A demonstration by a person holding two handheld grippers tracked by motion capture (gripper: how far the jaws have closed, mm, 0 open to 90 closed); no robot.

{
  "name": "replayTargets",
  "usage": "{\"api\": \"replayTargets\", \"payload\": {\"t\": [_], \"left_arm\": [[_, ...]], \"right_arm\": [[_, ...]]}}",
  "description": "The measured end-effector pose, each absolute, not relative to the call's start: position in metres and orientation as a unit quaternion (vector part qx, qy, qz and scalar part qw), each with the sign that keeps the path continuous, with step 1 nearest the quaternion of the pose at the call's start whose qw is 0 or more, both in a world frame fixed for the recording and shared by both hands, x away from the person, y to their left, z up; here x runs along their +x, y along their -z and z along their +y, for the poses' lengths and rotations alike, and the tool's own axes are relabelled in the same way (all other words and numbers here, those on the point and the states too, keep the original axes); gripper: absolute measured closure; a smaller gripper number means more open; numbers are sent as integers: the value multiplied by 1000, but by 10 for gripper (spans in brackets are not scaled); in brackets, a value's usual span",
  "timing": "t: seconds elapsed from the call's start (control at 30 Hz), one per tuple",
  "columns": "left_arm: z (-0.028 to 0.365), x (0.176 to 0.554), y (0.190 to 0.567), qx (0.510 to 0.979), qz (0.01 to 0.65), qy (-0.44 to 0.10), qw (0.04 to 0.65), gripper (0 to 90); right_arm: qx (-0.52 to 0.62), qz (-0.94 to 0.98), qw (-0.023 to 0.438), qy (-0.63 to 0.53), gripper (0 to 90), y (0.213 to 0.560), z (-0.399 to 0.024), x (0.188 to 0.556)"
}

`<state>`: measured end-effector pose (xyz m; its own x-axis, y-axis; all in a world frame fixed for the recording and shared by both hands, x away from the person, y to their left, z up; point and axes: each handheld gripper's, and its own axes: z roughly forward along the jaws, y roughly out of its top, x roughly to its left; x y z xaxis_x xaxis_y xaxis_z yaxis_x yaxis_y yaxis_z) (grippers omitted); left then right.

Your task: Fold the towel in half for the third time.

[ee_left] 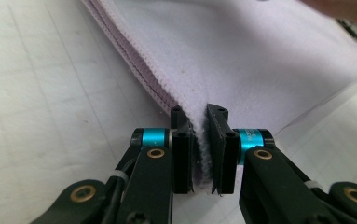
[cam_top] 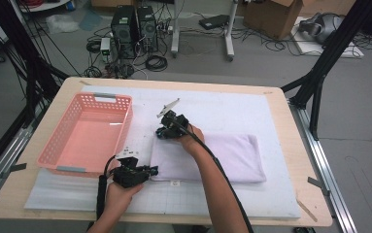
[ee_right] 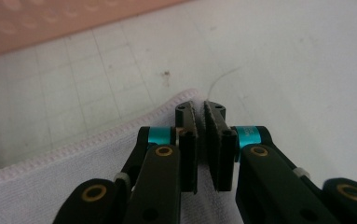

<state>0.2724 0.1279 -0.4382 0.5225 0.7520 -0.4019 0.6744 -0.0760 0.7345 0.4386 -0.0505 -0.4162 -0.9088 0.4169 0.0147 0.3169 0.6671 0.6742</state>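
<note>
With towel point(cam_top: 222, 155) corners pinched by left gripper point(ee_left: 199, 140) and right gripper point(ee_right: 203, 122), folding remains undone; basket point(cam_top: 59, 145) unfilled.

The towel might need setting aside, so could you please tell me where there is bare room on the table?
Free: white mat beyond the towel, its near strip, and inside the pink basket. Crowded: the towel's left end, where both grippers clamp corners.

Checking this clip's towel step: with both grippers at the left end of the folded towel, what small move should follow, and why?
Probably lift both corners together and carry them across for another fold. The left gripper is shut on the near corner of the towel, the right gripper on the far corner, and the rest lies flat on the mat.
</note>
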Motion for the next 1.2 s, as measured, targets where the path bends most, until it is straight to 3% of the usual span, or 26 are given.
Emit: {"api": "replayTargets", "payload": {"t": [0.4, 0.7, 1.2], "left_arm": [[141, 270, 405, 710, 462, -37, 530, 807], [114, 278, 393, 722, 434, -24, 539, 802], [44, 296, 381, 758, 395, -7, 518, 794]], "right_arm": [[204, 861, 69, -460, 841, 385, -65, 435], [204, 859, 98, -459, 840, 359, -97, 428], [244, 845, 128, -459, 837, 357, -159, 421]]}}
